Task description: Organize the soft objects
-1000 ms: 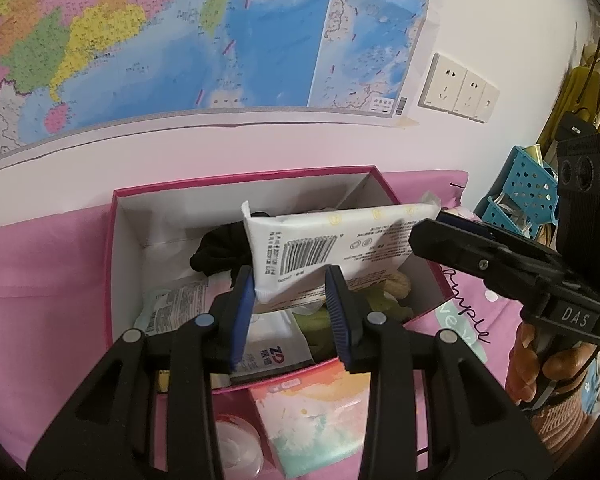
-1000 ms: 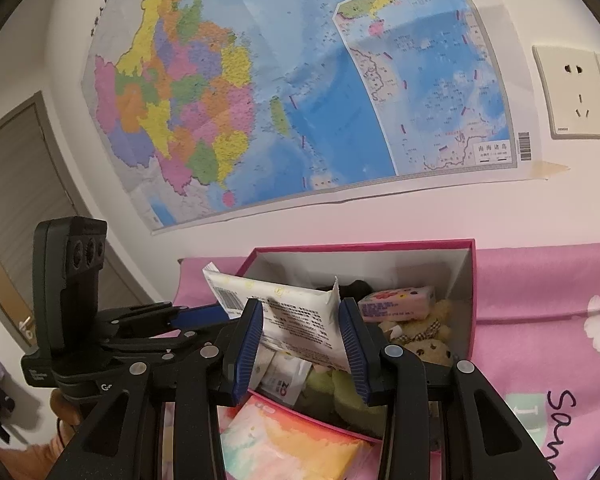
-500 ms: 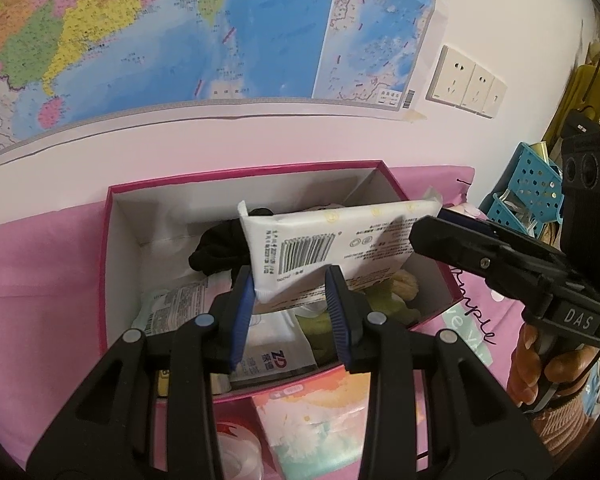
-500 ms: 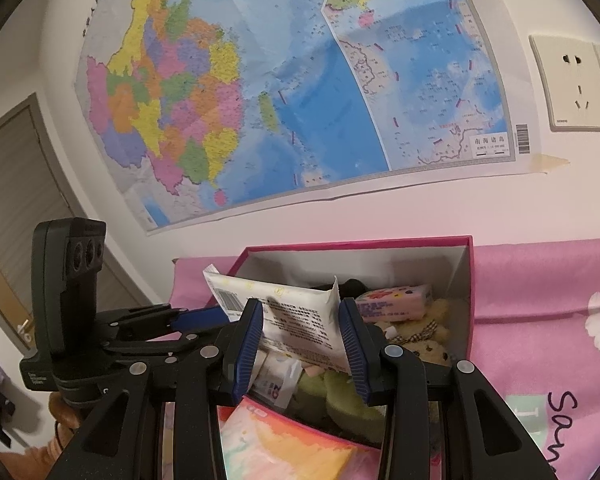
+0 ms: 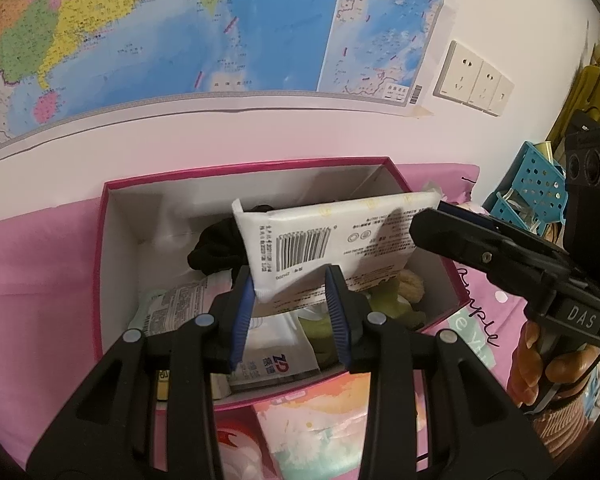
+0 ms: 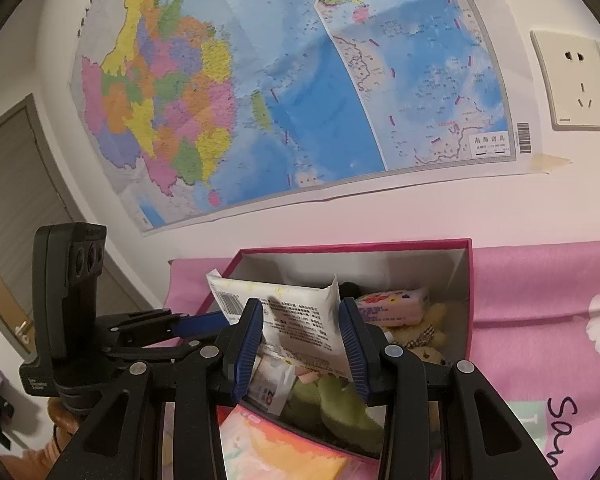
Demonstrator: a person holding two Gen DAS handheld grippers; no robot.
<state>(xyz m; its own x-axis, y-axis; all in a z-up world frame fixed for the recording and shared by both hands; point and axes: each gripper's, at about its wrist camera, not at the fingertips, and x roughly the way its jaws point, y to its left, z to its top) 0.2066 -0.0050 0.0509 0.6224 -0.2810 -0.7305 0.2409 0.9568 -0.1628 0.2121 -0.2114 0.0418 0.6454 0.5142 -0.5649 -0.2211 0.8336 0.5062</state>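
Two claws share one white tissue pack, held over the open pink box.

Several soft things already lie in the box: a black cloth, wipes packets, plush toys. The left claw clenches the pack's barcode end, the right claw its other end; lowering it in remains, and a floral pack waits on the pink tabletop just outside.

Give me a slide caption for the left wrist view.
Both grippers, left and right, hold a white tissue pack over the pink box.
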